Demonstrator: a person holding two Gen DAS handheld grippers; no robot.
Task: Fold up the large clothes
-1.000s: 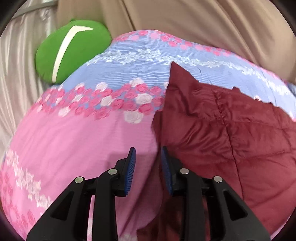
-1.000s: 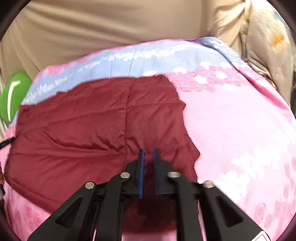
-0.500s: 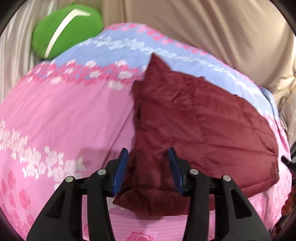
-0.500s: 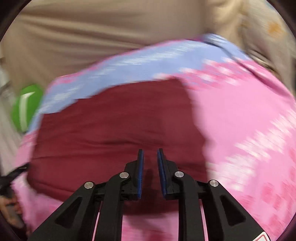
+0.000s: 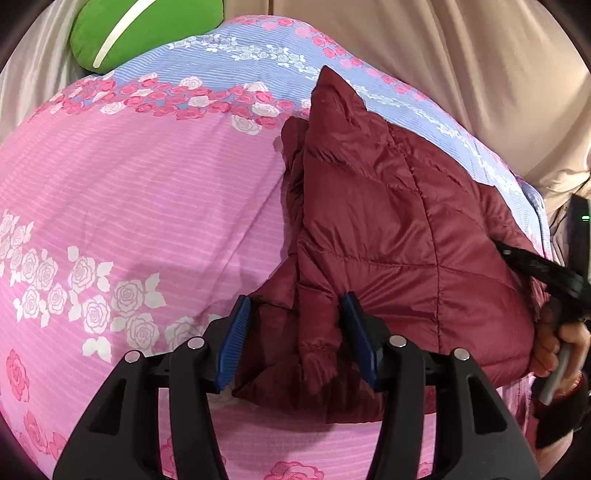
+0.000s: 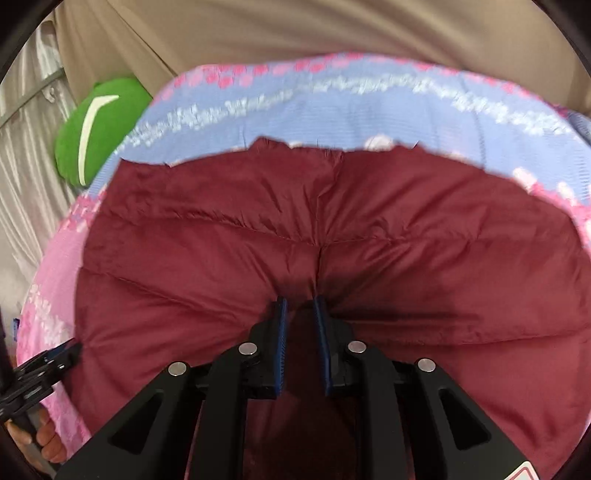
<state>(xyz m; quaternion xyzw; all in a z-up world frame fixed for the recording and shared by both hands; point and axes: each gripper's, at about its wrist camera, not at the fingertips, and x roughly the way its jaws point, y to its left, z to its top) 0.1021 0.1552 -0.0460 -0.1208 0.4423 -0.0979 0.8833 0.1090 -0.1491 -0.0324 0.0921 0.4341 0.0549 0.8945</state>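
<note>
A: Where's the maroon quilted jacket (image 5: 399, 236) on the floral bedspread (image 5: 147, 192)?
B: Right half, long axis near to far. Green cushion (image 5: 144, 29) sits far-left, clear of everything.
A: The tongs?
B: The right gripper (image 6: 300, 332) pinches the near hem, almost closed. The left gripper (image 5: 295, 343) is opening, the near-left corner loose between its pads.

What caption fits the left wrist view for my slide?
Left gripper, jaws opening, straddles the folded edge of a maroon quilted jacket on a pink floral bedsheet.
</note>
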